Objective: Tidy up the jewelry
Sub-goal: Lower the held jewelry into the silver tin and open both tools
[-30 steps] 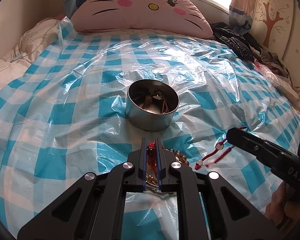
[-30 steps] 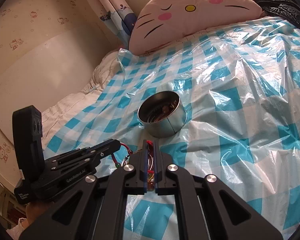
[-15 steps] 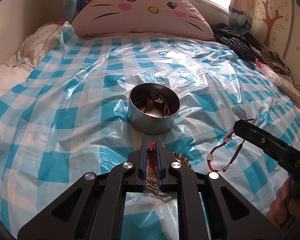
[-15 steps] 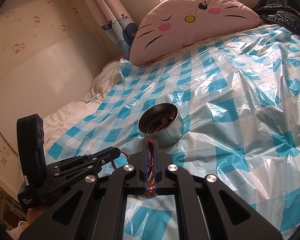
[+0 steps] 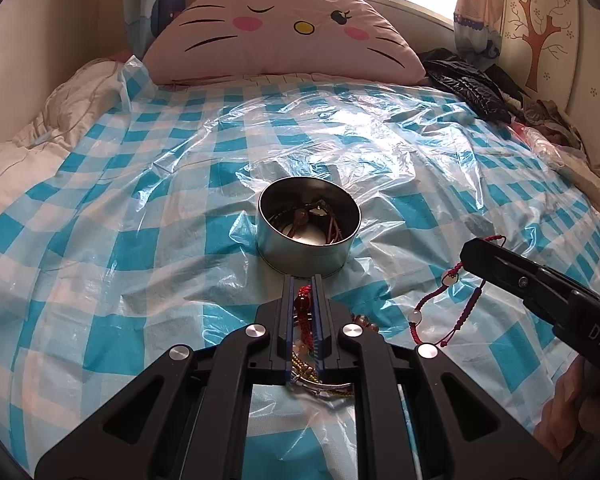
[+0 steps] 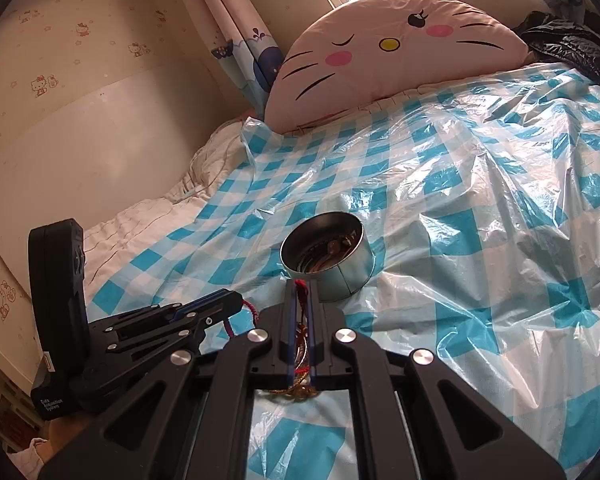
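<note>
Both grippers lifted near the bed's front edge, jaws clamped: left gripper (image 5: 303,296) on a red beaded strand (image 5: 305,308), right gripper (image 6: 300,300) on a red cord bracelet (image 5: 440,300), presumably untangling before the tin (image 5: 308,256).

A: What lies in the metal tin (image 5: 309,249)?

B: A dark tangle of cords and beads; single pieces can't be made out, and its near wall hides the bottom.

A: And the jewelry pile (image 5: 320,376) near the left gripper (image 5: 303,292)?

B: Mostly covered by the gripper's frame. The hand (image 5: 560,412) at the right edge is cut off.
</note>
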`<state>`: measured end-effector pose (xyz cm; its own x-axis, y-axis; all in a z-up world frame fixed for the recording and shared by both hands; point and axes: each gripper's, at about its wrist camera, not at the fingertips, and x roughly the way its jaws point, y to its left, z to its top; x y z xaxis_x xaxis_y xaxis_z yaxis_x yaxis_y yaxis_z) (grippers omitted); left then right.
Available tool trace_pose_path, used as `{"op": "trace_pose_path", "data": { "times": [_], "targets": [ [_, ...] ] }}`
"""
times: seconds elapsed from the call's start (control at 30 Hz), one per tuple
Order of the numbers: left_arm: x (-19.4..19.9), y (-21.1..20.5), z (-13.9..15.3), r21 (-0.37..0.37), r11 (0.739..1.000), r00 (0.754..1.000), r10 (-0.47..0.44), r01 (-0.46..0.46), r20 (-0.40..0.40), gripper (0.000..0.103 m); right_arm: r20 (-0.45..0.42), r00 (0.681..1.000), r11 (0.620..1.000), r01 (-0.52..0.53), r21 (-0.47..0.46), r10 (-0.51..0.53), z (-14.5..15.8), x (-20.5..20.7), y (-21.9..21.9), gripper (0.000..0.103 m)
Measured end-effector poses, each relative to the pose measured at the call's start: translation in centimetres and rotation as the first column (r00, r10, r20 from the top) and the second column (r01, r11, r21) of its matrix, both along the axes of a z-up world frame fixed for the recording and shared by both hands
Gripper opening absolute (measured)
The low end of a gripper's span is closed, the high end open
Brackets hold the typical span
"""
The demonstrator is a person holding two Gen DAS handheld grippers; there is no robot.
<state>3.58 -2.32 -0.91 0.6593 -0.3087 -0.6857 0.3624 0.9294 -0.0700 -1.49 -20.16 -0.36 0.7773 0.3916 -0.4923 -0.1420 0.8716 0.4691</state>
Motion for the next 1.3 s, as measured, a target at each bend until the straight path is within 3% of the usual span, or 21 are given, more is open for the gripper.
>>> {"op": "trace_pose_path", "data": {
  "times": [0.27, 0.6, 0.73, 0.8, 0.87, 0.93, 0.97, 1.03, 1.1, 1.17, 1.23, 1.27, 1.3],
  "targets": [
    [1.9, 0.3, 1.5, -0.102, 0.995, 1.0, -0.009, 0.008, -0.01, 0.008, 0.019, 1.0, 0.999, -0.017, 0.028, 0.017, 0.8, 1.6, -0.3, 0.005],
    [7.6, -1.6, 3.5, -0.208, 0.978, 1.0, -0.018, 0.016, -0.01, 0.008, 0.057, 0.998, 0.998, -0.008, 0.066, 0.004, 2.5, 6.6, -1.3, 0.006],
    [10.2, -2.0, 2.2, -0.239, 0.971, 0.998, -0.016, 0.001, -0.059, 0.008, 0.05, 0.999, 0.998, -0.013, 0.067, 0.009, 2.3, 8.8, -1.3, 0.006],
    [11.8, -2.3, 0.7, -0.241, 0.971, 0.991, -0.03, -0.002, -0.128, 0.009, 0.043, 0.999, 0.998, -0.018, 0.061, 0.015, 2.0, 9.8, -1.1, 0.006],
    [13.6, -2.5, -1.1, -0.221, 0.975, 0.976, -0.033, -0.016, -0.217, 0.021, 0.025, 0.999, 0.999, -0.024, 0.048, 0.023, 1.5, 10.8, -0.7, 0.006],
    [14.1, -1.8, -2.1, -0.196, 0.978, 0.97, 0.025, -0.074, -0.24, 0.043, -0.002, 1.0, 0.999, -0.03, 0.025, 0.03, 0.7, 11.9, -0.1, 0.006],
    [14.1, -1.4, -2.2, -0.205, 0.975, 0.969, 0.03, -0.082, -0.244, 0.044, -0.015, 0.999, 0.999, -0.035, 0.016, 0.036, 0.3, 12.4, 0.2, 0.006],
    [13.3, -0.5, -1.7, -0.175, 0.978, 0.974, 0.072, -0.111, -0.213, 0.055, -0.038, 0.998, 0.999, -0.045, -0.012, 0.044, -0.4, 13.2, 1.0, 0.006],
    [12.5, 0.3, -1.0, -0.112, 0.981, 0.978, 0.137, -0.156, -0.16, 0.057, -0.057, 0.997, 0.998, -0.057, -0.04, 0.055, -1.1, 14.1, 1.7, 0.006],
    [11.7, 1.7, -0.1, -0.129, 0.973, 0.976, 0.172, -0.19, -0.137, 0.065, -0.094, 0.993, 0.995, -0.077, -0.069, 0.071, -1.7, 15.1, 2.5, 0.006],
    [10.8, 2.7, 0.5, -0.072, 0.967, 0.967, 0.24, -0.246, -0.086, 0.072, -0.108, 0.991, 0.994, -0.086, -0.064, 0.079, -2.3, 15.5, 3.0, 0.006],
    [10.2, 3.1, 0.7, -0.061, 0.964, 0.965, 0.253, -0.257, -0.067, 0.074, -0.123, 0.988, 0.992, -0.1, -0.077, 0.09, -2.5, 15.7, 3.4, 0.008],
    [9.8, 3.5, 0.8, -0.058, 0.962, 0.963, 0.263, -0.267, -0.061, 0.076, -0.142, 0.985, 0.987, -0.118, -0.107, 0.103, -2.8, 15.8, 3.9, 0.027]
  ]
}}
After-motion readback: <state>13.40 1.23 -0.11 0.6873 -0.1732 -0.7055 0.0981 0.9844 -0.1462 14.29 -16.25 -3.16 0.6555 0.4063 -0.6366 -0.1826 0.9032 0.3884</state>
